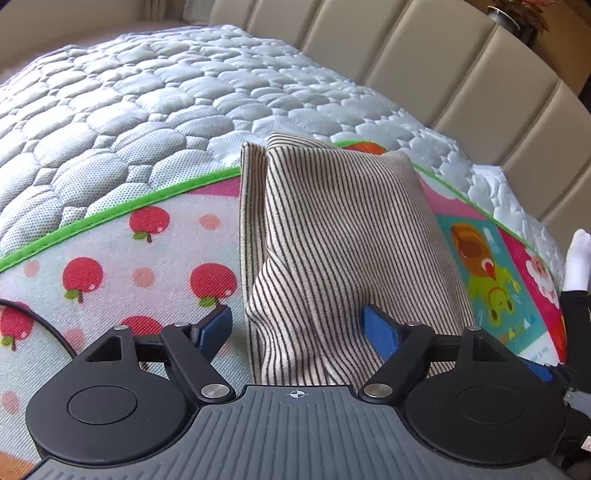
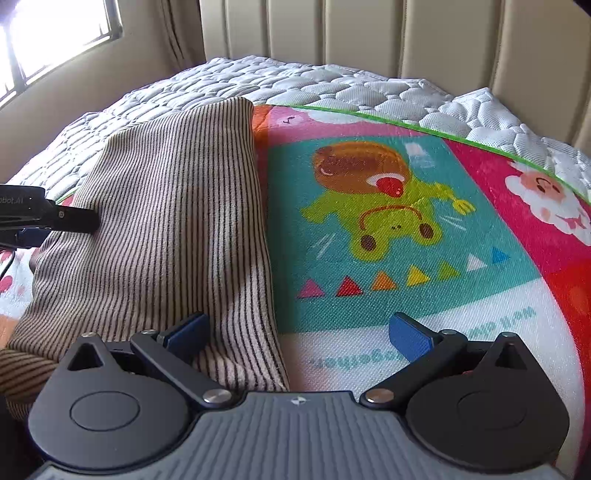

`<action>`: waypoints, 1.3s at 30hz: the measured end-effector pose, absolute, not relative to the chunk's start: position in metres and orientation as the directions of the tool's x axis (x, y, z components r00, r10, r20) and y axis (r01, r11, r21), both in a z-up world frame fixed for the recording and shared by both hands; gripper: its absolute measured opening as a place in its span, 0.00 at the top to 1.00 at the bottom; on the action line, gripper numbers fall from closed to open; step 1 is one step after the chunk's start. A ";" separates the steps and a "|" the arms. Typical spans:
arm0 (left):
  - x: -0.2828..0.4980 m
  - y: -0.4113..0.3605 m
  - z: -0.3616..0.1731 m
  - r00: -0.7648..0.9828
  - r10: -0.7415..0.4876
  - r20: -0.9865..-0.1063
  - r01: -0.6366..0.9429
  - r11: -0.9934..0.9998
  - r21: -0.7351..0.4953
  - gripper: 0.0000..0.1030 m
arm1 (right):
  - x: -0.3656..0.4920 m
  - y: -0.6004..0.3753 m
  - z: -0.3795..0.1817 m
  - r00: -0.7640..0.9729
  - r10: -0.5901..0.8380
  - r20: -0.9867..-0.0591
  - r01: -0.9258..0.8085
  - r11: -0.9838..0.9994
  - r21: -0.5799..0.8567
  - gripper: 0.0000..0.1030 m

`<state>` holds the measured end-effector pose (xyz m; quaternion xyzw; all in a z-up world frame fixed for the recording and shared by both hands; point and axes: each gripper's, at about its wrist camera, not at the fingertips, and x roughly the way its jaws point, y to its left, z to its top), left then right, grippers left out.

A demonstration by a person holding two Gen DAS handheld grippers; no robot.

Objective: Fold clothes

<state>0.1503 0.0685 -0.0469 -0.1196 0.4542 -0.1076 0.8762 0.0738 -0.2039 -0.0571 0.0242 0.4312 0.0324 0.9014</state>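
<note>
A beige garment with thin dark stripes lies folded into a long strip on a colourful play mat. My left gripper stands open low over the strip's near end. Its left finger is over the mat and its right finger over the cloth, and neither pad presses on it. In the right wrist view the same garment fills the left half. My right gripper is open wide across the garment's right edge, with one finger above cloth and the other above the mat. The left gripper's black body pokes in over the cloth.
The mat lies on a grey quilted mattress with a padded beige headboard behind. A window is at the far left. A white-gloved hand and dark sleeve show at the right edge. A black cable crosses the mat.
</note>
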 end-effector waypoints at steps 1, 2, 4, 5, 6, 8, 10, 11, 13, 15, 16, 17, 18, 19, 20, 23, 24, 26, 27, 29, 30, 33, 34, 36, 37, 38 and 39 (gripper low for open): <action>0.151 0.069 -0.047 0.563 -0.297 -0.771 0.080 0.948 -0.307 0.18 | 0.073 -0.203 -0.058 0.627 0.073 -0.776 -0.036 0.997 0.065 0.00; 0.150 0.069 -0.047 0.562 -0.297 -0.772 0.081 0.949 -0.305 0.18 | 0.073 -0.202 -0.058 0.628 0.068 -0.775 -0.036 0.998 0.059 0.00; 0.151 0.068 -0.048 0.561 -0.295 -0.773 0.086 0.950 -0.301 0.17 | 0.073 -0.202 -0.058 0.626 0.070 -0.777 -0.039 0.998 0.059 0.00; 0.151 0.068 -0.048 0.560 -0.294 -0.774 0.087 0.950 -0.298 0.16 | 0.074 -0.202 -0.058 0.625 0.071 -0.777 -0.040 0.997 0.059 0.00; 0.151 0.067 -0.048 0.559 -0.293 -0.776 0.088 0.951 -0.296 0.15 | 0.074 -0.202 -0.058 0.626 0.071 -0.777 -0.041 0.998 0.057 0.00; 0.151 0.067 -0.048 0.558 -0.290 -0.778 0.091 0.953 -0.290 0.14 | 0.073 -0.200 -0.057 0.632 0.063 -0.772 -0.045 0.998 0.045 0.00; 0.150 0.066 -0.048 0.557 -0.288 -0.779 0.095 0.954 -0.285 0.13 | 0.070 -0.197 -0.055 0.643 0.050 -0.764 -0.049 0.999 0.023 0.00; 0.150 0.066 -0.048 0.556 -0.287 -0.780 0.096 0.954 -0.283 0.12 | 0.068 -0.195 -0.052 0.657 0.041 -0.753 -0.054 0.998 0.008 0.00; 0.150 0.066 -0.048 0.555 -0.287 -0.780 0.097 0.954 -0.283 0.12 | 0.059 -0.189 -0.042 0.717 0.066 -0.694 -0.091 0.996 0.001 0.00; 0.149 0.066 -0.048 0.554 -0.287 -0.781 0.097 0.954 -0.282 0.11 | 0.049 -0.184 -0.030 0.766 0.116 -0.632 -0.140 0.990 0.012 0.00; 0.149 0.066 -0.048 0.554 -0.287 -0.782 0.097 0.955 -0.281 0.10 | 0.048 -0.181 -0.028 0.760 0.152 -0.632 -0.166 0.985 0.038 0.00; 0.149 0.065 -0.048 0.553 -0.285 -0.783 0.097 0.955 -0.279 0.10 | 0.049 -0.178 -0.031 0.731 0.188 -0.656 -0.192 0.979 0.067 0.00; 0.150 0.065 -0.049 0.553 -0.284 -0.783 0.098 0.956 -0.277 0.09 | 0.051 -0.174 -0.038 0.688 0.215 -0.693 -0.217 0.972 0.087 0.00; 0.150 0.065 -0.049 0.553 -0.283 -0.784 0.099 0.956 -0.276 0.09 | 0.053 -0.169 -0.047 0.645 0.229 -0.729 -0.236 0.967 0.095 0.00; 0.150 0.064 -0.049 0.553 -0.283 -0.784 0.100 0.956 -0.274 0.09 | 0.053 -0.167 -0.053 0.625 0.235 -0.744 -0.245 0.965 0.098 0.00; 0.149 0.063 -0.049 0.552 -0.278 -0.786 0.108 0.959 -0.263 0.08 | 0.056 -0.168 -0.055 0.621 0.245 -0.744 -0.259 0.961 0.101 0.00; 0.149 0.062 -0.049 0.552 -0.277 -0.786 0.111 0.959 -0.260 0.08 | 0.057 -0.169 -0.054 0.616 0.252 -0.747 -0.261 0.959 0.108 0.00; 0.149 0.062 -0.049 0.552 -0.277 -0.787 0.111 0.959 -0.260 0.08 | 0.057 -0.170 -0.056 0.616 0.258 -0.744 -0.261 0.958 0.116 0.00; 0.149 0.062 -0.049 0.551 -0.277 -0.787 0.111 0.959 -0.260 0.07 | 0.056 -0.169 -0.056 0.621 0.255 -0.741 -0.269 0.958 0.104 0.00; 0.149 0.061 -0.050 0.553 -0.277 -0.786 0.114 0.959 -0.258 0.07 | 0.055 -0.168 -0.057 0.626 0.253 -0.738 -0.283 0.955 0.087 0.00; 0.148 0.061 -0.050 0.557 -0.273 -0.784 0.114 0.961 -0.253 0.06 | 0.056 -0.168 -0.058 0.625 0.256 -0.737 -0.286 0.954 0.089 0.00; 0.140 0.061 -0.047 0.582 -0.235 -0.778 0.104 0.971 -0.216 0.06 | 0.058 -0.170 -0.060 0.626 0.267 -0.733 -0.293 0.951 0.096 0.00; 0.136 0.060 -0.046 0.591 -0.213 -0.778 0.097 0.976 -0.194 0.06 | 0.058 -0.169 -0.060 0.630 0.265 -0.730 -0.295 0.951 0.090 0.00; 0.127 0.060 -0.041 0.584 -0.200 -0.787 0.086 0.979 -0.185 0.06 | 0.055 -0.168 -0.059 0.639 0.253 -0.727 -0.290 0.954 0.077 0.00; 0.122 0.061 -0.038 0.581 -0.194 -0.791 0.081 0.980 -0.180 0.06 | 0.054 -0.168 -0.058 0.642 0.248 -0.725 -0.287 0.955 0.073 0.00; 0.116 0.061 -0.035 0.569 -0.208 -0.795 0.081 0.977 -0.198 0.06 | 0.053 -0.169 -0.056 0.643 0.249 -0.724 -0.283 0.956 0.077 0.00; 0.108 0.062 -0.034 0.553 -0.234 -0.800 0.087 0.971 -0.225 0.05 | 0.053 -0.171 -0.052 0.645 0.253 -0.721 -0.278 0.957 0.087 0.00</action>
